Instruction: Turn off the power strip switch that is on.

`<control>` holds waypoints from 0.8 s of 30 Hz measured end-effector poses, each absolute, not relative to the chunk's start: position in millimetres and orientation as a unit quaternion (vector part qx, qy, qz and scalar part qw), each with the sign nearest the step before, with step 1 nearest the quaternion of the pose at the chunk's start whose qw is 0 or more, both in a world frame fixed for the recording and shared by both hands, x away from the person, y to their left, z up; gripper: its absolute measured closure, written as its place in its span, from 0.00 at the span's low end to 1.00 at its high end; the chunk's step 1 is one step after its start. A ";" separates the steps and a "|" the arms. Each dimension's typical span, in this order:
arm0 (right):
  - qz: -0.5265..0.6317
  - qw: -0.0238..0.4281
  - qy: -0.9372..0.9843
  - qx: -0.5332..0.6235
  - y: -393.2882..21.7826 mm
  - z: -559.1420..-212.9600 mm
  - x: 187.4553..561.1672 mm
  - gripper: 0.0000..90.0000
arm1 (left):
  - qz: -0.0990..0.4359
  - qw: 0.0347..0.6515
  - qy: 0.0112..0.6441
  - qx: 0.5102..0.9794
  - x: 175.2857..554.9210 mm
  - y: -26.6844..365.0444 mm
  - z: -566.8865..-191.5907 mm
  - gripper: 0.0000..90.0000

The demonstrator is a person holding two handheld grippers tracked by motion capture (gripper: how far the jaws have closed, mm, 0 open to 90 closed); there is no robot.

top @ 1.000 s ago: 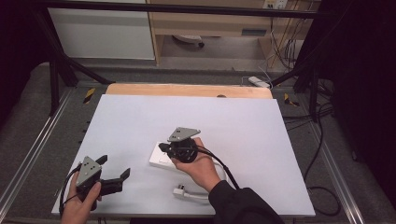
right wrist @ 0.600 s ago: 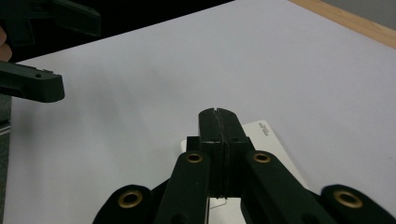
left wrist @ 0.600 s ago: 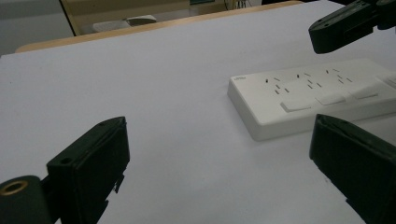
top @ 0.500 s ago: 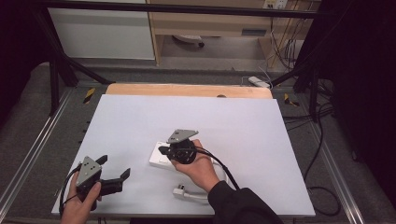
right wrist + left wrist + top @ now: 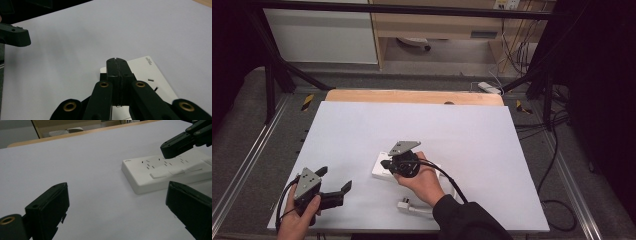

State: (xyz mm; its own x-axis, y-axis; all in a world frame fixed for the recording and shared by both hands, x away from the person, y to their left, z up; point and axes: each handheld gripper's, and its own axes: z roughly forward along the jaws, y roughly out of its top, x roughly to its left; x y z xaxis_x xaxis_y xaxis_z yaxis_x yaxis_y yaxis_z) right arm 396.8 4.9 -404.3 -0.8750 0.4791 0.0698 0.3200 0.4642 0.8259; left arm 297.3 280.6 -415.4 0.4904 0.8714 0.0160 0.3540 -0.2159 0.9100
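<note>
A white power strip [image 5: 379, 172] lies flat on the white table, near the middle front. My right gripper [image 5: 385, 164] is shut with nothing between its jaws, its tip just over the strip's socket face. Whether it touches the strip I cannot tell. In the right gripper view the closed tip [image 5: 117, 61] covers the near end of the power strip [image 5: 150, 72]. My left gripper [image 5: 334, 179] rests at the front left, open and empty. The left gripper view shows my left gripper [image 5: 120, 205] aimed at the power strip [image 5: 160, 171], with the right gripper's tip [image 5: 175, 145] above it.
A white plug [image 5: 406, 204] with its cable lies near the table's front edge, beside the right forearm. A wooden strip [image 5: 412, 96] runs along the far edge. Metal rails flank the table [image 5: 422, 125] on both sides. Loose cables lie on the floor at the right.
My right gripper has edged slightly toward the near left over the power strip. The left gripper has kept still.
</note>
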 end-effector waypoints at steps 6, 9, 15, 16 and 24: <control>0.458 0.085 0.854 0.233 6.7 -408.4 396.6 1.00 | 0.280 0.463 0.424 0.727 297.5 281.2 -415.6 0.05; 0.454 0.084 0.855 0.236 5.7 -410.6 397.3 1.00 | 0.279 0.463 0.424 0.727 297.6 281.2 -415.7 0.05; 0.448 0.082 0.857 0.239 4.2 -414.0 398.3 1.00 | 0.279 0.463 0.423 0.728 297.6 281.0 -415.8 0.05; 0.448 0.082 0.858 0.238 4.3 -414.7 398.7 1.00 | 0.279 0.462 0.422 0.728 297.6 281.0 -415.8 0.05; 0.439 0.079 0.862 0.241 8.1 -421.4 400.1 1.00 | 0.279 0.463 0.423 0.728 297.6 280.9 -415.8 0.05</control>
